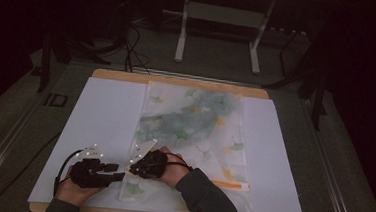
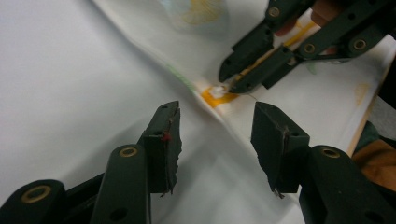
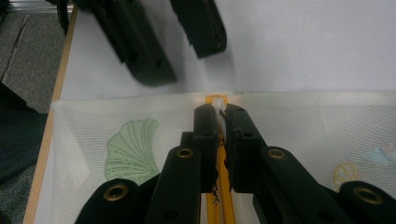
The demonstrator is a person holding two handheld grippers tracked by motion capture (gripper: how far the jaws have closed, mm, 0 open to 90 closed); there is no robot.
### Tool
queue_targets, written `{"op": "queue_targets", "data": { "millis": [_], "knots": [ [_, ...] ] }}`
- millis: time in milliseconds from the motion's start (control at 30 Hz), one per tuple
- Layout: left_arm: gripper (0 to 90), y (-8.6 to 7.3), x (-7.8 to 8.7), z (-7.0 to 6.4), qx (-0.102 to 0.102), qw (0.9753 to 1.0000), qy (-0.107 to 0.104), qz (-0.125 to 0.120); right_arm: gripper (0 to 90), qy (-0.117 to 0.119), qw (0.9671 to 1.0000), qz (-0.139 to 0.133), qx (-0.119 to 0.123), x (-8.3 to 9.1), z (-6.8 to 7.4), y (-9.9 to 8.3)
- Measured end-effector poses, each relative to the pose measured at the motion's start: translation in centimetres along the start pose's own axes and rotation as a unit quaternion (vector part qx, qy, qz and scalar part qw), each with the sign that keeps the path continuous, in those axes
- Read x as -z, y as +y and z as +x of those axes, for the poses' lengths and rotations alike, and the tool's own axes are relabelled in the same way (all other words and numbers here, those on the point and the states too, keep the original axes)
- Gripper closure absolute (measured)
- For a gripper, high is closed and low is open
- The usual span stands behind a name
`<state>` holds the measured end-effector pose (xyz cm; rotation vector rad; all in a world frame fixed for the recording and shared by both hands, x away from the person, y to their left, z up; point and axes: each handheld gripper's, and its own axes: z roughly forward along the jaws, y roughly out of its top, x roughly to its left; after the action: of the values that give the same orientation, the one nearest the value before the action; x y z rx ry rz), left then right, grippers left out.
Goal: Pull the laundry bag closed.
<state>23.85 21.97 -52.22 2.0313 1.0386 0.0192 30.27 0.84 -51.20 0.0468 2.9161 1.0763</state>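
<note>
Right gripper (image 3: 220,114) fingers clamped on white zipper pull (image 3: 218,109), mostly hidden, left gripper (image 2: 215,133) fingers apart

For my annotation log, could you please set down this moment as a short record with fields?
Work surface: wooden table covered with white sheets
Item: mesh zip pouch printed with ginkgo leaves, lying flat
Zipper: orange, white slider at its end
Right gripper: fingers shut on the slider
Left gripper: fingers open, near the pouch's edge, holding nothing
</note>
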Motion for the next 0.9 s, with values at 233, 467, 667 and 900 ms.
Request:
{"op": "queue_targets", "data": {
  "millis": [233,467,667,900],
  "knots": [
    [52.2,0.1,-1.3,-0.1,0.01,0.9994,-0.003,0.033,83.9,-0.003,1.0,-0.003,0.002,0.2,0.1,0.1],
    [52.9,0.4,-2.4,0.0,0.021,0.9984,-0.021,0.049,83.9,-0.005,0.9999,-0.008,0.007,0.5,0.1,0.2],
    [55.0,0.5,-2.6,0.6,0.036,0.9974,-0.042,0.046,84.0,-0.002,0.9999,-0.013,0.007,0.7,0.2,0.3],
    [58.8,0.8,-3.1,0.7,0.04,0.9961,-0.06,0.05,84.1,-0.002,0.9998,-0.018,0.007,1.1,0.2,0.4]
  ]
}}
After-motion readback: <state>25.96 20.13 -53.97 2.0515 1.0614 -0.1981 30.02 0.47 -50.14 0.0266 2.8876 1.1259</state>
